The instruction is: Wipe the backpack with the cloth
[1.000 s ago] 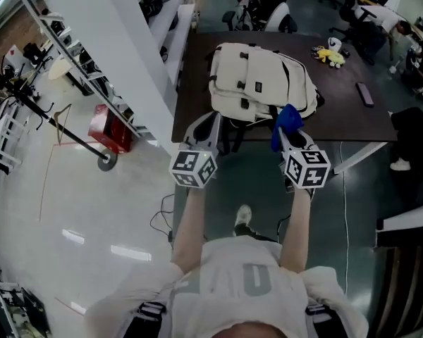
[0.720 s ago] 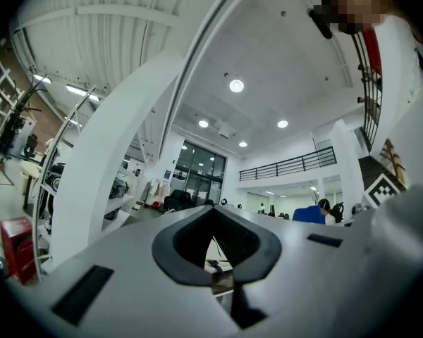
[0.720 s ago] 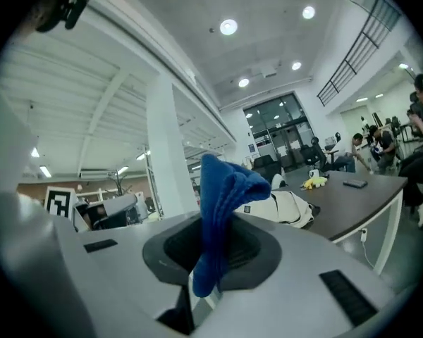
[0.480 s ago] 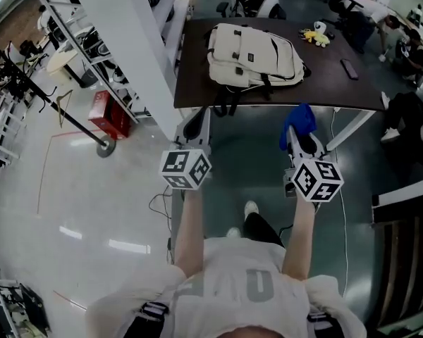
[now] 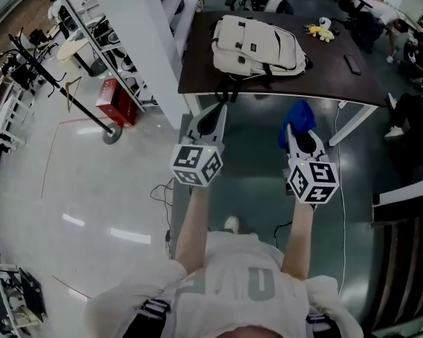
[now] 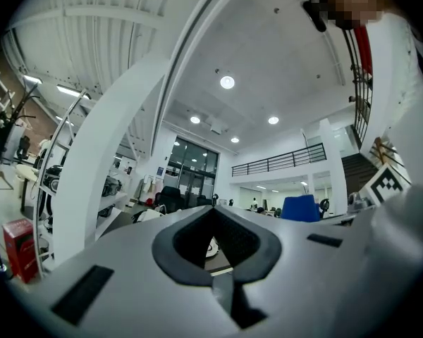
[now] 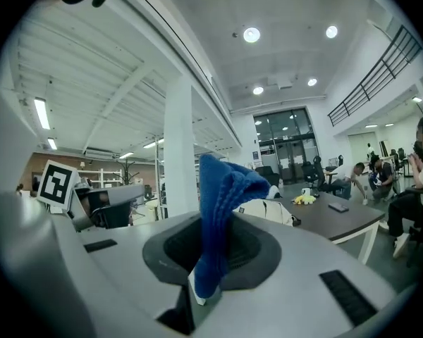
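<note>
A cream backpack [image 5: 257, 45] lies flat on the dark table [image 5: 338, 83] ahead of me; it also shows small in the right gripper view as a cream backpack [image 7: 271, 210]. My right gripper [image 5: 298, 134] is shut on a blue cloth [image 5: 299, 116], which stands up between its jaws as a blue cloth [image 7: 220, 217] in the right gripper view. My left gripper [image 5: 210, 120] is shut with nothing in it. Both grippers hang over the floor, short of the table's near edge.
A yellow toy [image 5: 321, 29] and a dark flat object [image 5: 352, 64] lie on the table's right part. A white pillar [image 5: 130, 41] and metal shelving [image 5: 92, 30] stand to the left, with a red box [image 5: 118, 103] on the floor. People sit at the far right.
I have stepped back from the table. Both grippers, which were at the backpack's near edge, have pulled away over the floor. The blue cloth stays in the right gripper.
</note>
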The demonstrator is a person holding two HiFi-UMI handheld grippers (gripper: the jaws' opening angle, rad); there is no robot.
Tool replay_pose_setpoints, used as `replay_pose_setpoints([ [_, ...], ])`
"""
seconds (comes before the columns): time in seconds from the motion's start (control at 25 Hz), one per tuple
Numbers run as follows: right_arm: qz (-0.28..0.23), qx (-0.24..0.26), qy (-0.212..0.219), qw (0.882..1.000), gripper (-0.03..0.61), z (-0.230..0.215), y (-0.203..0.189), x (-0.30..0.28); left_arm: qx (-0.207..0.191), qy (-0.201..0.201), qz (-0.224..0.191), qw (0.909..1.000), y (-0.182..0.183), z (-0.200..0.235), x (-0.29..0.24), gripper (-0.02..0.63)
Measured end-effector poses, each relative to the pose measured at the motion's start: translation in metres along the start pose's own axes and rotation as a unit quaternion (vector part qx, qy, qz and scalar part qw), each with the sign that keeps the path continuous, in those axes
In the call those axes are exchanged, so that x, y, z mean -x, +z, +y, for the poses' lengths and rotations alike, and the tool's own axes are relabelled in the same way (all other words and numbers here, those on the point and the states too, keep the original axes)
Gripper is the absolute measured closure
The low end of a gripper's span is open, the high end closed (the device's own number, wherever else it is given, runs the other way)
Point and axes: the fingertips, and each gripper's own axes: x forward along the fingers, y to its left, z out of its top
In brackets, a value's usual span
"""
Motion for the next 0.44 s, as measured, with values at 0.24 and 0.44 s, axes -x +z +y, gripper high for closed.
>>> replay_pose_setpoints([
  [0.24, 0.000, 0.018, 0.000, 1.000, 0.535, -0.007, -0.001, 0.022, -0.004, 0.027, 0.012, 0.9996, -0.010, -0.017, 0.007, 0.609],
  [0.44, 0.018, 0.085, -0.020, 0.996, 0.535, -0.011, -0.005, 0.033, -0.006, 0.031, 0.008, 0.9995, -0.008, -0.025, 0.013, 0.609],
])
